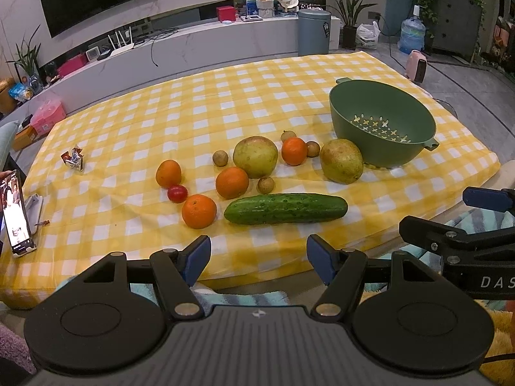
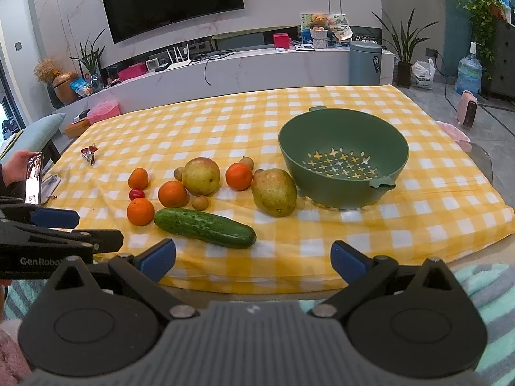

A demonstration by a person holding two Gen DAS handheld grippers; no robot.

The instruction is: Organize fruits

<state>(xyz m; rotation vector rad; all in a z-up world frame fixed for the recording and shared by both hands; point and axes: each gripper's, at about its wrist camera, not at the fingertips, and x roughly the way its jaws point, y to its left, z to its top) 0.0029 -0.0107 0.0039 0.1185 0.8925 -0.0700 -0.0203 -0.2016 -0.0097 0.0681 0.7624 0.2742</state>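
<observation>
Both tongs held off the near edge of the counter [image 1: 289,74], nothing touched yet. Left tongs [image 1: 259,262] spread wide, blue pads bare, nothing between them. Right tongs [image 2: 254,259] likewise released and empty, jaws well apart.

Fruit scattered on the checked cloth, mid-counter, none yet in the colander [image 2: 343,160], which stands empty at far right. Cucumber [image 1: 285,208] nearest of all, lying flat with its long axis running left to right, roughly parallel to the near edge; seen from the right wrist [image 2: 205,227], slanted a little, its right end nearer. Almost straight ahead of the left tongs, a shade right of their midline; ahead and left of the right tongs. Jaw line of either pair runs along the cucumber, not across it, so probably a wrist turn needed before a grasp there, or an approach at one end.

Beyond it, four oranges, one [image 1: 199,210] just left of the cucumber, a small red fruit [image 1: 177,193] behind that. Two large yellow-green pears: one [image 1: 255,156] mid-cluster, the other [image 1: 341,160] just beside the colander, near enough to look touching, though hard to say. Small brown round fruits dotted among them.

Likely split: right tongs nearer the right pear and colander, left tongs nearer the oranges. A wrapper [image 1: 73,158] far left, apart from the fruit.
</observation>
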